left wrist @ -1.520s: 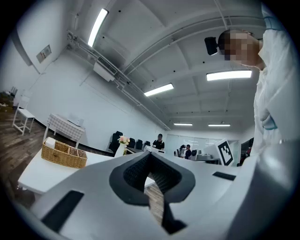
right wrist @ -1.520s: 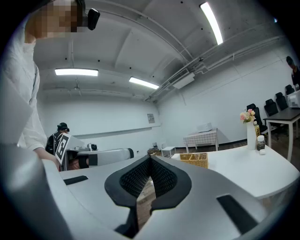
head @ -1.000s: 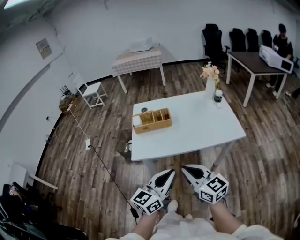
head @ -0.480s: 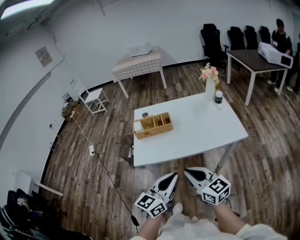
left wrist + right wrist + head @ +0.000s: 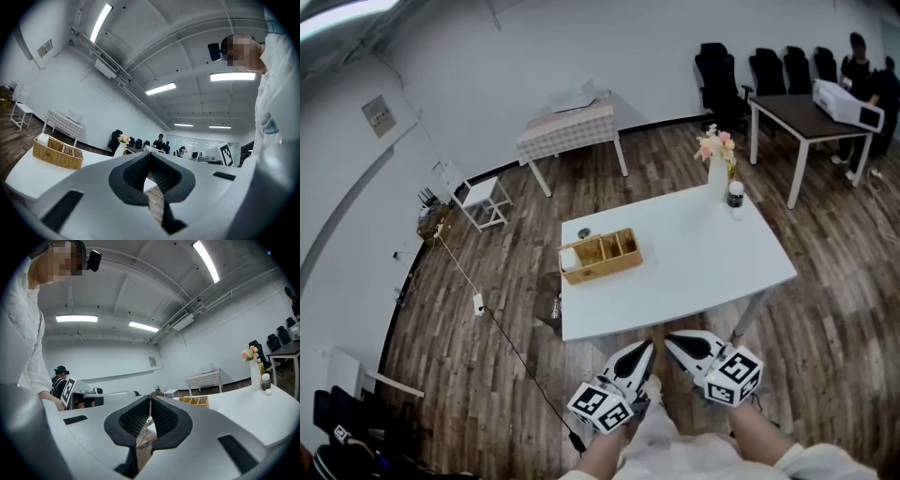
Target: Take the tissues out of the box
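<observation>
A wicker box [image 5: 601, 254] with compartments stands on the left part of the white table [image 5: 694, 272]; something white [image 5: 570, 258] sits in its left end compartment. Both grippers hang side by side just short of the table's near edge, well apart from the box. My left gripper [image 5: 645, 349] is shut with nothing between its jaws, and so is my right gripper [image 5: 669, 340]. The left gripper view shows the box [image 5: 57, 152] off to the left beyond the shut jaws [image 5: 150, 155]. In the right gripper view the box [image 5: 195, 401] shows just right of the shut jaws [image 5: 150, 399].
A vase of flowers [image 5: 719, 165] and a small jar [image 5: 736, 194] stand at the table's far right corner. Behind are a checkered table [image 5: 570, 128], a white chair [image 5: 484, 194], a dark table [image 5: 806, 119] with black chairs and a person. A cable [image 5: 492, 314] crosses the floor on the left.
The view and both grippers have moved a little closer to the table's near edge. Both grippers stay shut and hold nothing.
</observation>
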Motion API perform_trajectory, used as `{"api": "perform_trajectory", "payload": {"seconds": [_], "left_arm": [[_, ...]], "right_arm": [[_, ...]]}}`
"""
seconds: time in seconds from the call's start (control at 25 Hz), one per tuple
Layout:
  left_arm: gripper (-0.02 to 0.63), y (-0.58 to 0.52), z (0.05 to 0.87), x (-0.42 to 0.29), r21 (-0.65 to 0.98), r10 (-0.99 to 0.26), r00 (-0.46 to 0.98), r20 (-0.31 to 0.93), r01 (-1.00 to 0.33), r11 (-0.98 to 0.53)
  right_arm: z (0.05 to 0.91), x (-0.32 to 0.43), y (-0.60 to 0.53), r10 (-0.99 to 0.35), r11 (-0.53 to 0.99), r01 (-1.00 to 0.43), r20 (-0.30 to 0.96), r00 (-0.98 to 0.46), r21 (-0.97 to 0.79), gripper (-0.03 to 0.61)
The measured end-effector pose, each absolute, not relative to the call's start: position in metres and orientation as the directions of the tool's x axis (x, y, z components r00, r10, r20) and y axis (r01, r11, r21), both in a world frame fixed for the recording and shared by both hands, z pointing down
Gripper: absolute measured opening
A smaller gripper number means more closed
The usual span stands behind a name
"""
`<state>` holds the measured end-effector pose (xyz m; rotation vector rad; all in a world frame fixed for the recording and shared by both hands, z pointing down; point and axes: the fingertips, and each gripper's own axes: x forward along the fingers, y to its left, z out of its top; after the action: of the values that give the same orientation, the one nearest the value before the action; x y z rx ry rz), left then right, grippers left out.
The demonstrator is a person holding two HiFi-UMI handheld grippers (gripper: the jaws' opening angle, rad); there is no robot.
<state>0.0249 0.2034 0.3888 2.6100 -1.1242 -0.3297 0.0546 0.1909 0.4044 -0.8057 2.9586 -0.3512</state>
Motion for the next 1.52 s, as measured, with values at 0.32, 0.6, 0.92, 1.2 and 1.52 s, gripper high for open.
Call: {"api": "perform_trajectory", "payload": {"seconds": [0.32,0.6,0.92,1.2,1.52], "left_arm": [[0.002,0.131,0.395,0.003,0.363,-0.730,0.675,-0.102,-0.659,-0.659],[0.003,0.058,0.401,-0.020,0.384,-0.721,0.687,-0.094,-0.643,-0.663],[0.003,-0.016,0.403,-0.053,0.419,-0.717,0.692,-0.089,-0.627,-0.657],[0.003,-0.069,0.405,-0.080,0.442,-0.718,0.690,-0.088,-0.619,-0.649],[0.003,-0.109,0.408,-0.109,0.460,-0.722,0.684,-0.103,-0.611,-0.644]], "right_arm": [[0.412,0.036,0.123,-0.503,0.831,-0.489,0.015,-0.864,-0.267,0.034],[0.419,0.009,0.052,-0.496,0.823,-0.480,0.025,-0.868,-0.303,0.035],[0.424,-0.027,-0.020,-0.487,0.814,-0.477,0.058,-0.871,-0.331,0.035],[0.427,-0.057,-0.070,-0.471,0.814,-0.466,0.078,-0.879,-0.347,0.035],[0.429,-0.086,-0.111,-0.445,0.810,-0.434,0.068,-0.893,-0.393,0.035]]}}
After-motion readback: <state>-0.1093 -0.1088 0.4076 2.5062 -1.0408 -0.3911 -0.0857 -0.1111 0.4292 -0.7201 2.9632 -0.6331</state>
